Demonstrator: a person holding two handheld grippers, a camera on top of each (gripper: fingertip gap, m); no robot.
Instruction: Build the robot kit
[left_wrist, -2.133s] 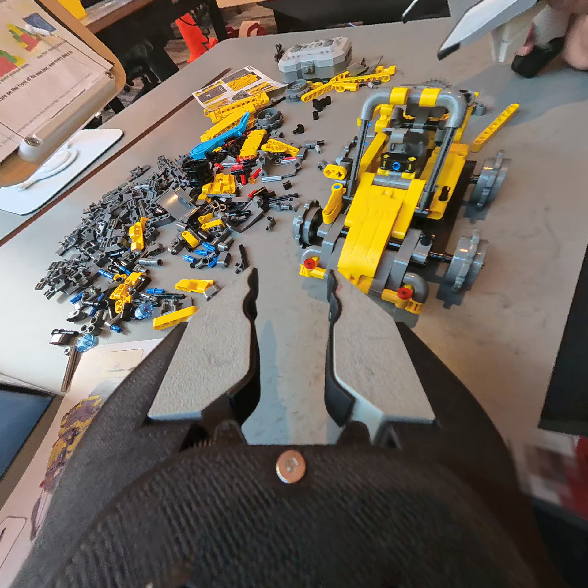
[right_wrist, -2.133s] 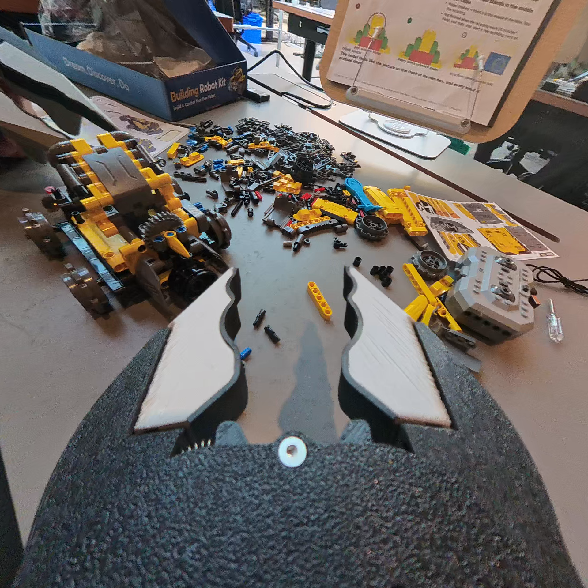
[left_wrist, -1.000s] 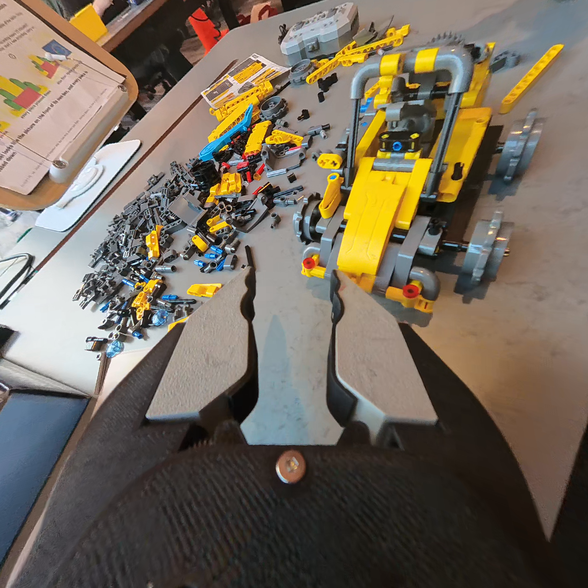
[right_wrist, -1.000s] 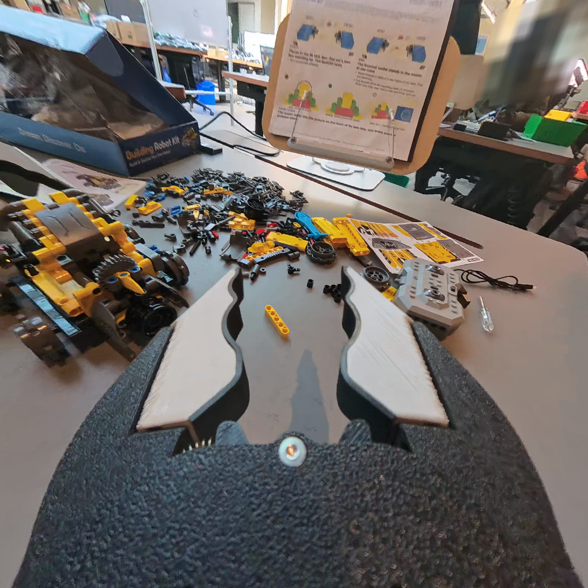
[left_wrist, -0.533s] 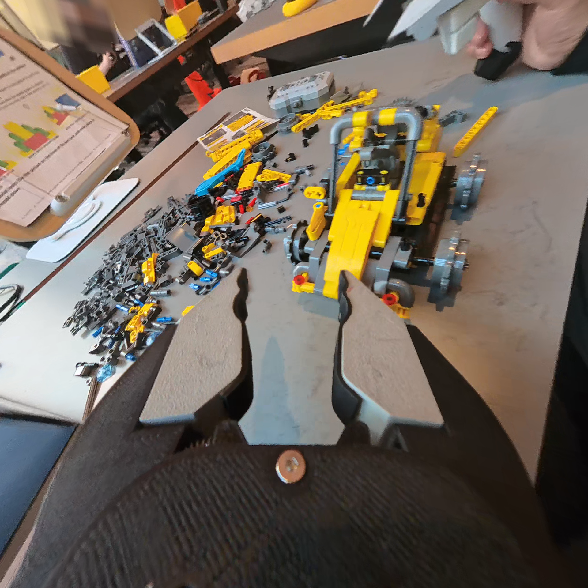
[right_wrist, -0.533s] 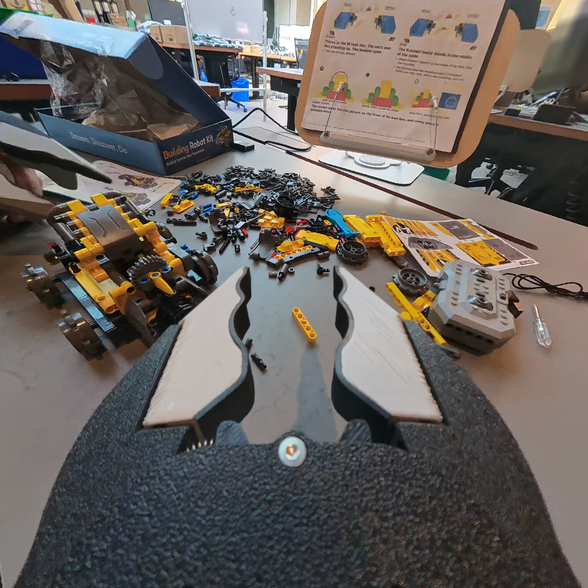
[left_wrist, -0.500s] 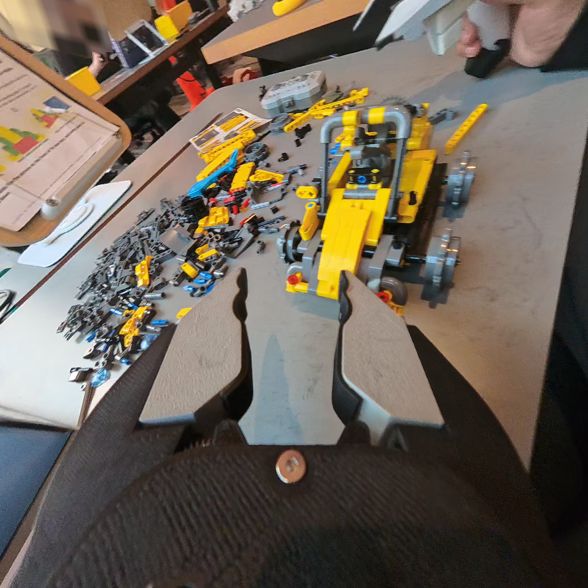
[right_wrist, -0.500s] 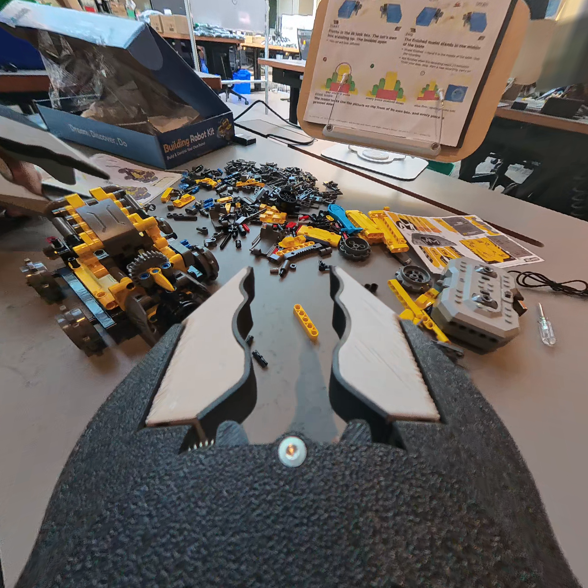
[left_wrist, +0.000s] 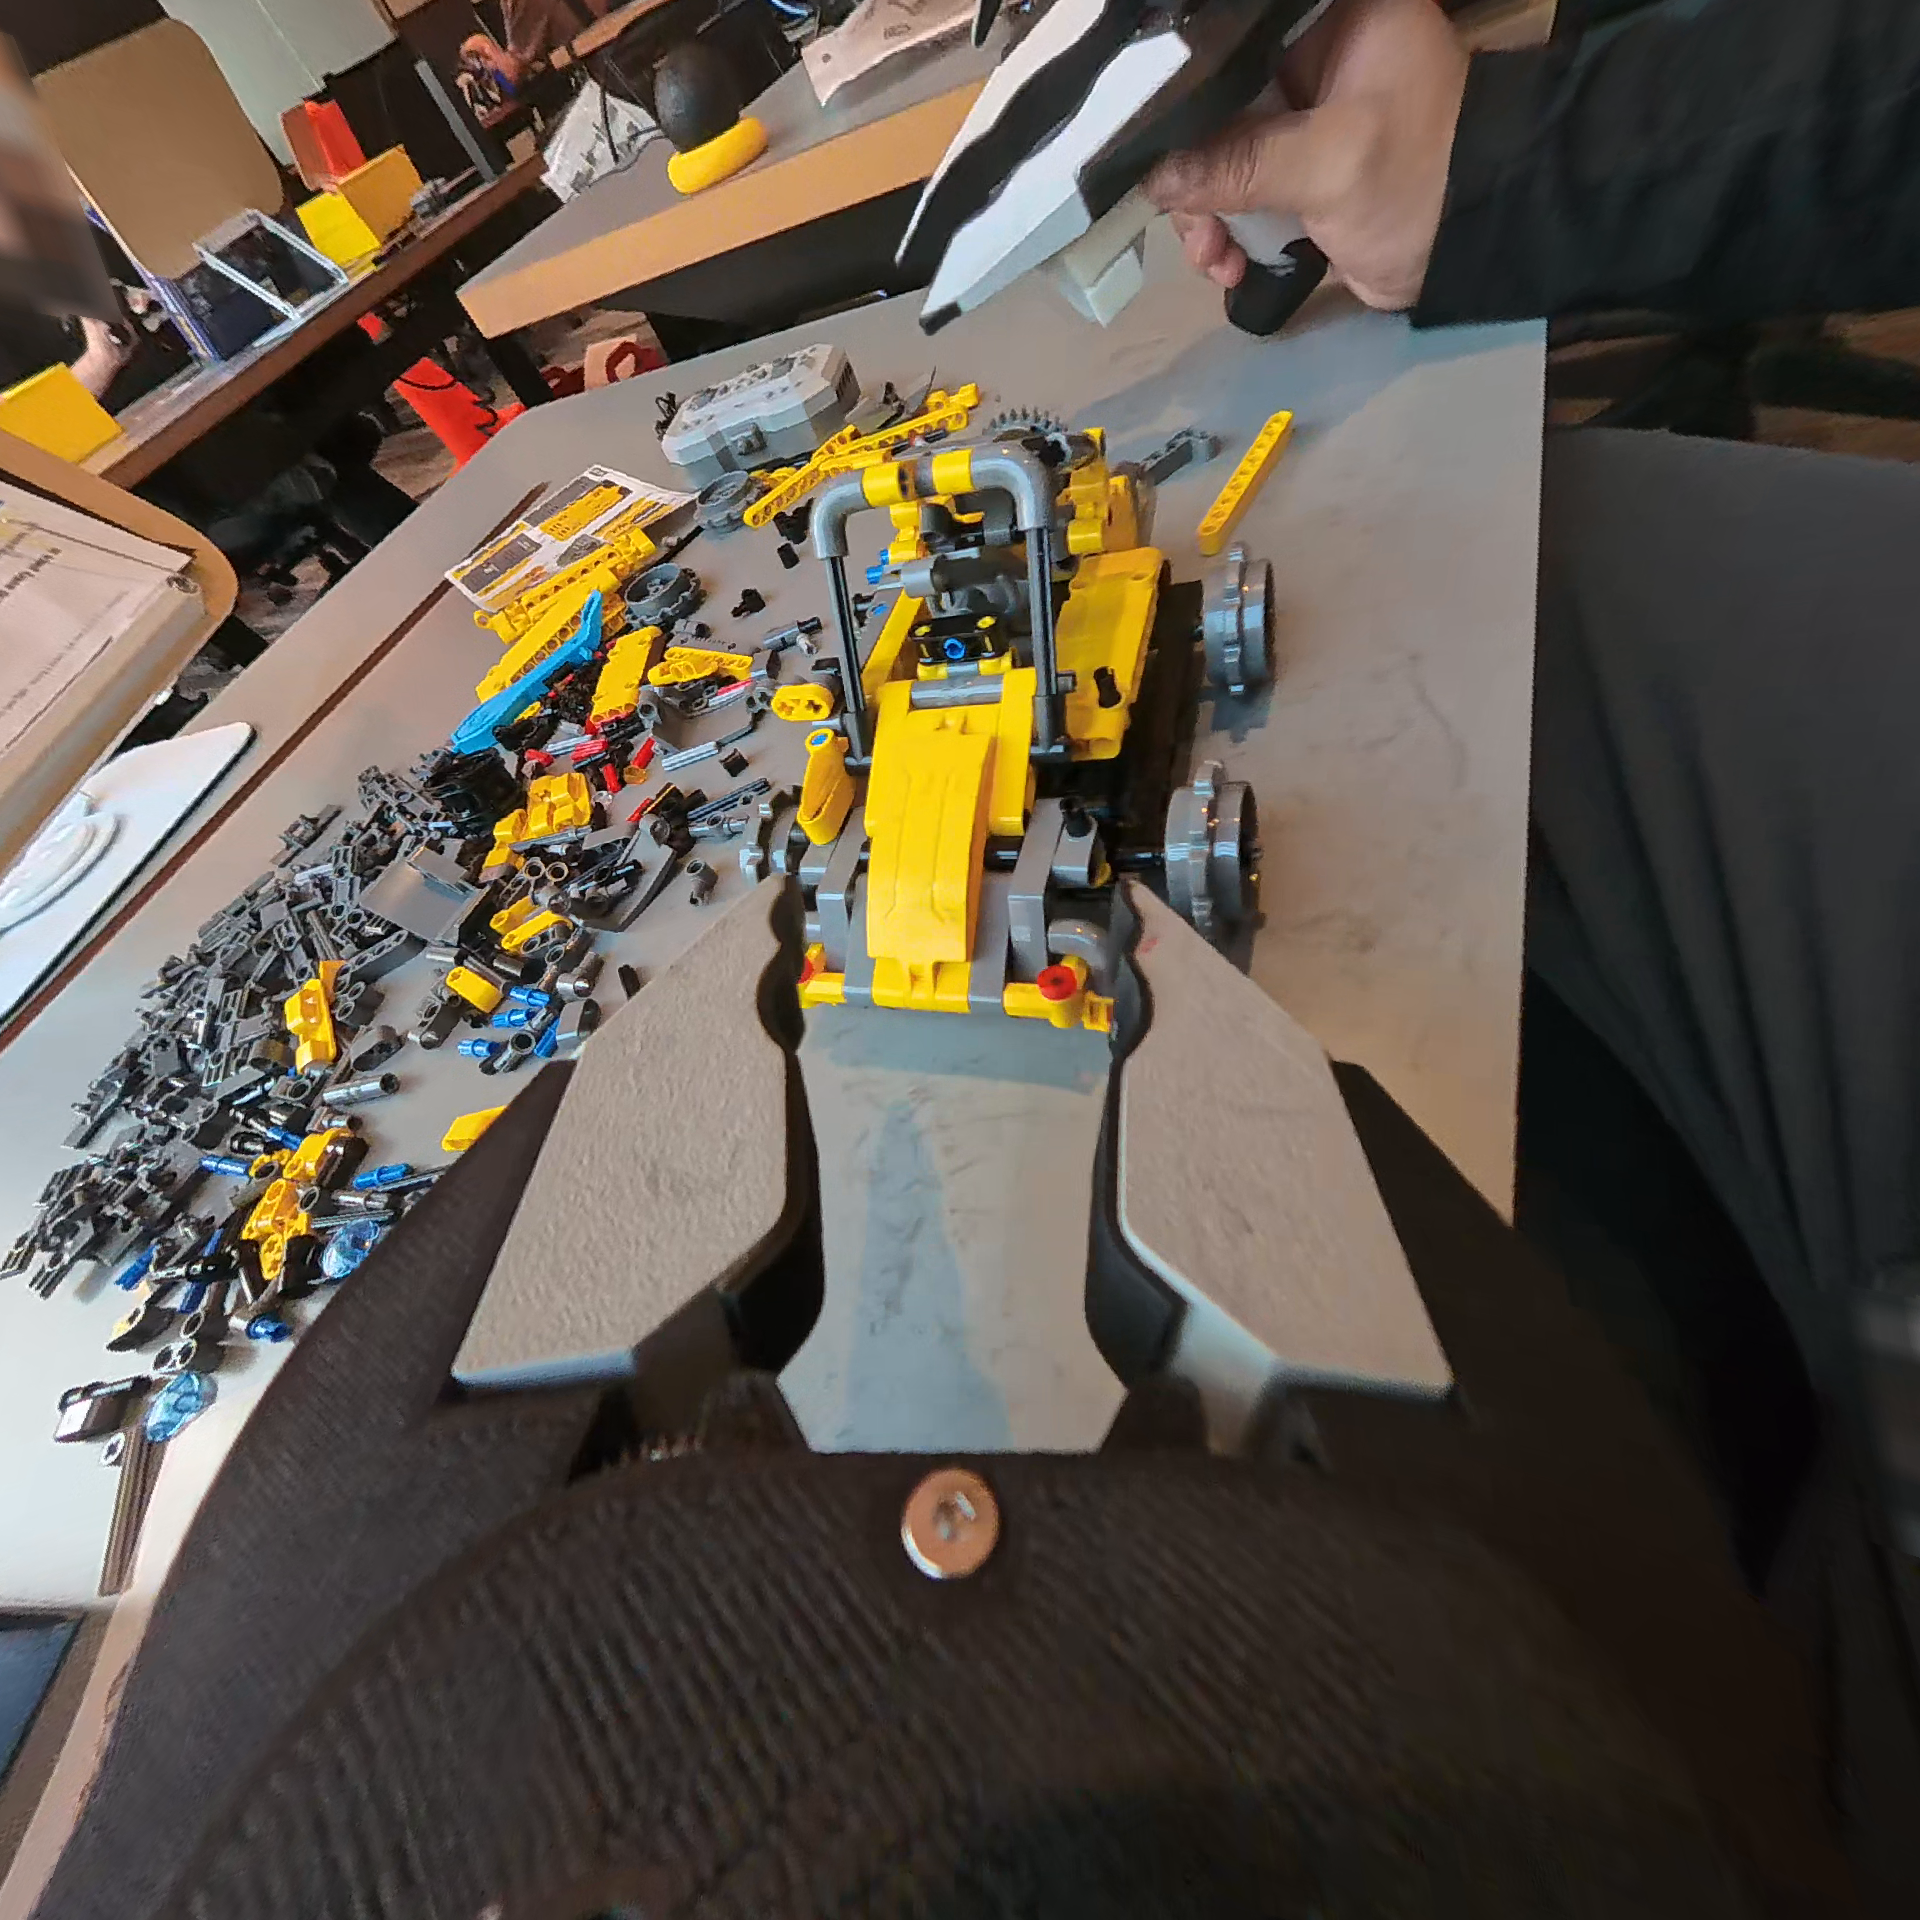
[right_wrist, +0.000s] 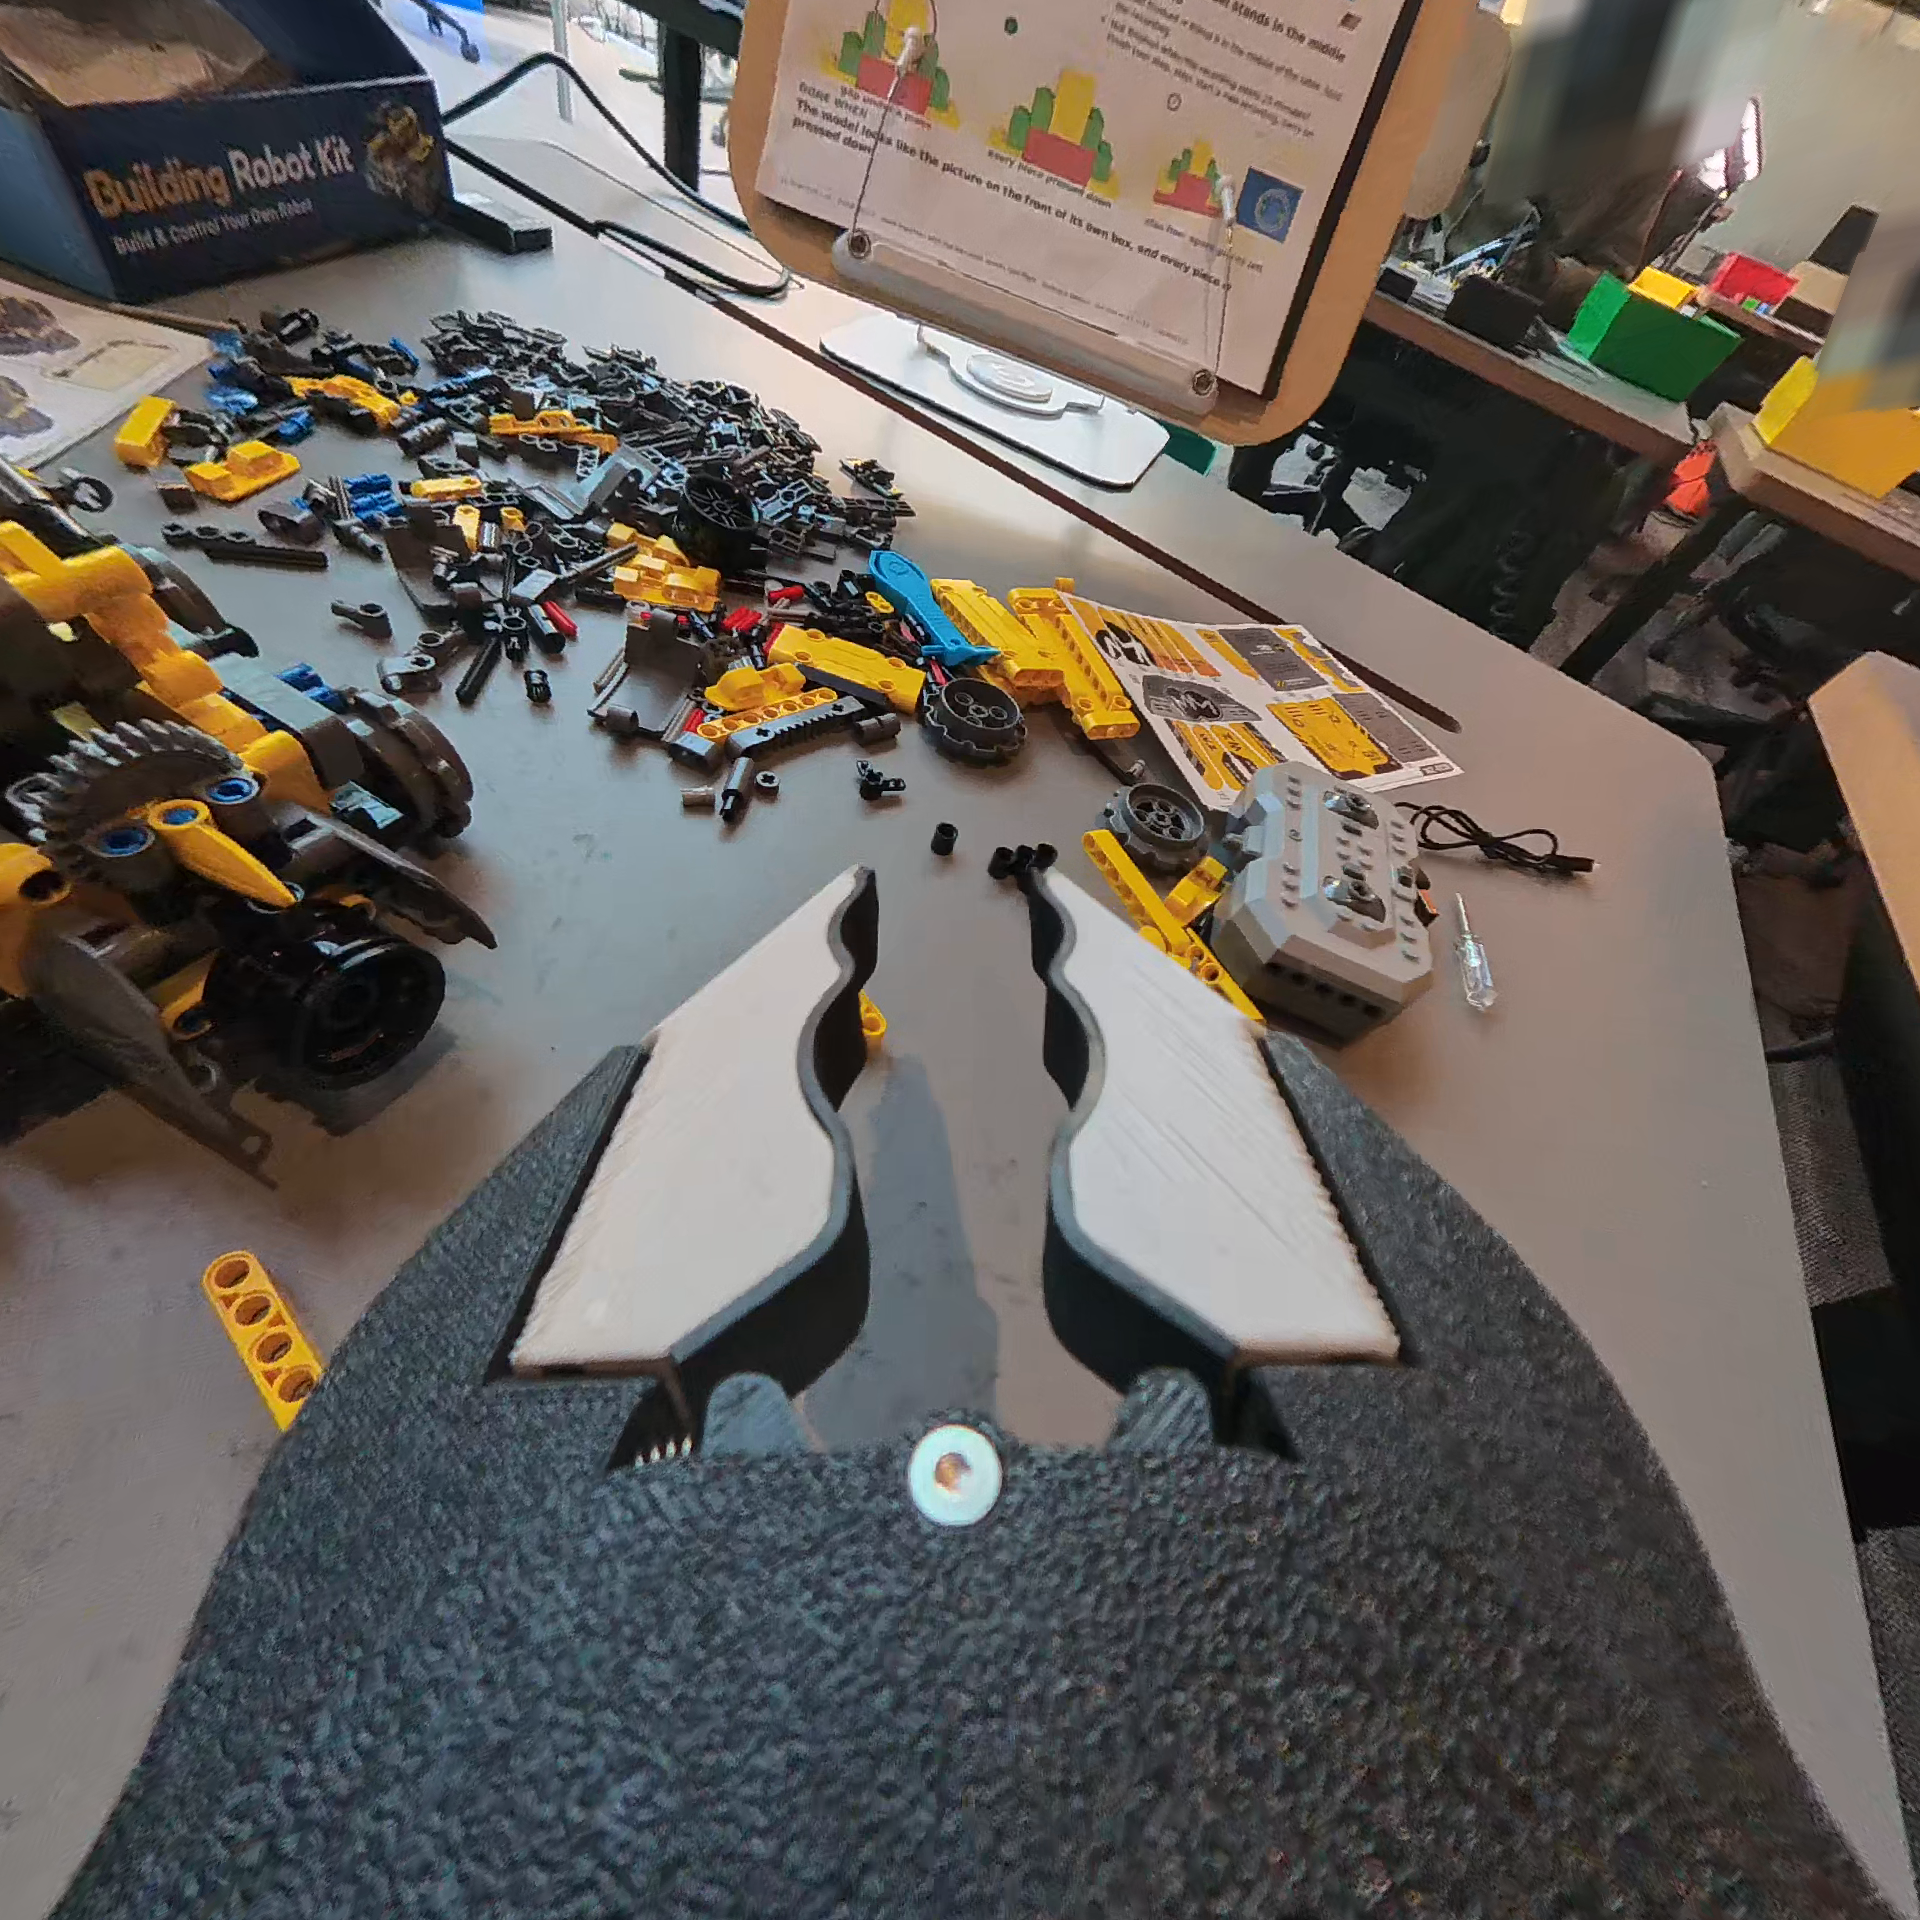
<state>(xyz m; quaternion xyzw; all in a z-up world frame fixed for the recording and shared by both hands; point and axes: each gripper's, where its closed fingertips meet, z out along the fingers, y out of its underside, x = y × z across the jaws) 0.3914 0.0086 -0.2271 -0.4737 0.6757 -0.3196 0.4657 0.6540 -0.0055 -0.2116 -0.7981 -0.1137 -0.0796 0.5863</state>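
grey tabletop in a busy workshop room carries everything here, and the yellow vehicle model serves as the landmark. the left gripper hovers just in front of the model's nose, its jaws apart and bracketing the front bumper without clearly touching it; nothing is clamped. left of the model lies a spread of loose pieces, sorted roughly into dark and yellow heaps, probably so they stay within reach. beyond the model sits a grey battery box, and off its far right corner a long yellow beam.

the right gripper hangs over bare table beside the model's rear gear, jaws apart and empty. a short yellow beam lies at its left flank, and another yellow bit peeks from under its left finger, though that part is mostly hidden.

compared with half a second ago, the left gripper has opened wider and centred on the model's nose, while the right has advanced so the short beam, then between its fingers, now lies outside them.
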